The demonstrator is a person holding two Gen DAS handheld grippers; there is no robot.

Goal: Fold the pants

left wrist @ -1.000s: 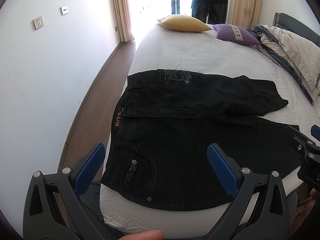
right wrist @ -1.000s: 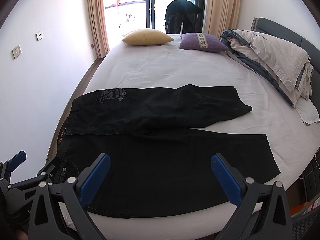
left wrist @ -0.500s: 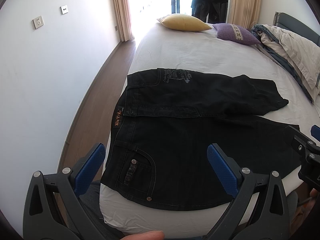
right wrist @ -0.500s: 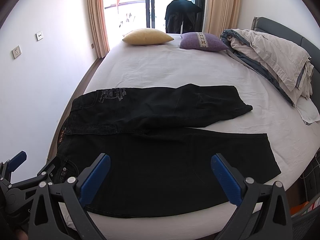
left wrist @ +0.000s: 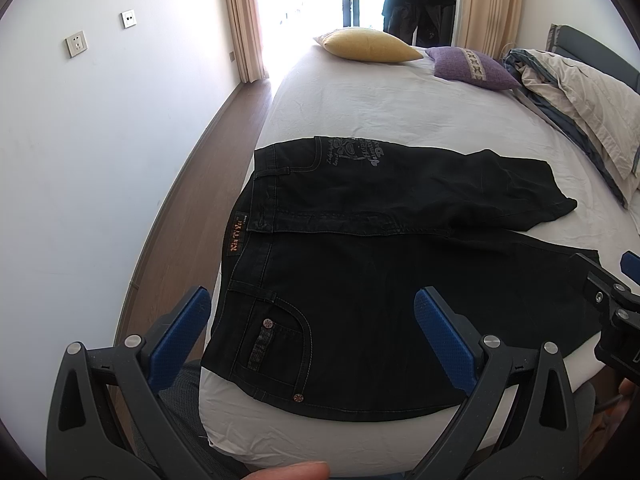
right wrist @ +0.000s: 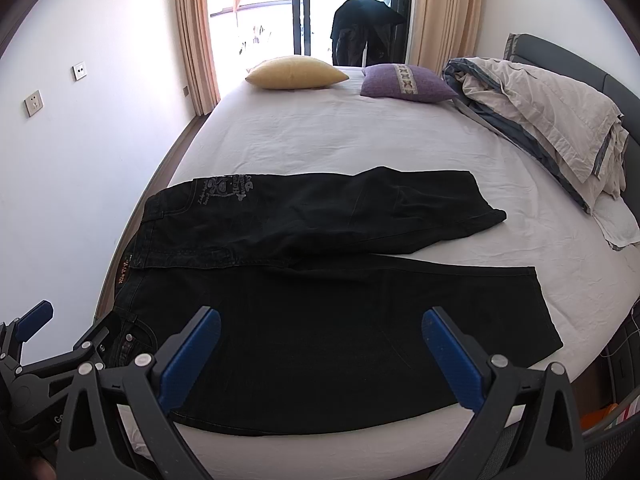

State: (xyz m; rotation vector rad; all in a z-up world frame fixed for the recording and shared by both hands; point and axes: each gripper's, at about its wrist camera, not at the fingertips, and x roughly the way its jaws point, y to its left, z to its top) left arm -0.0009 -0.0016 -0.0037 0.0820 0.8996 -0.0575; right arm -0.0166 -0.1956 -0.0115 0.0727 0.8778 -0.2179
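Black jeans [left wrist: 360, 280] lie flat on the white bed [left wrist: 380, 104], waistband at the left, both legs running right; they also show in the right wrist view [right wrist: 320, 300]. The far leg is shorter or folded back, the near leg lies along the bed's front edge. My left gripper [left wrist: 312, 336] is open and empty, held above the front pocket near the waist. My right gripper [right wrist: 320, 356] is open and empty, held above the near leg. Each gripper shows at the edge of the other's view.
A yellow pillow [right wrist: 296, 74] and a purple pillow [right wrist: 408, 84] lie at the far end of the bed. A folded duvet and pillows [right wrist: 552, 120] pile up along the right side. A white wall [right wrist: 80, 140] and wooden floor [left wrist: 180, 220] run along the left.
Both grippers have drifted very slightly; the jeans lie unchanged and both grippers stay open.
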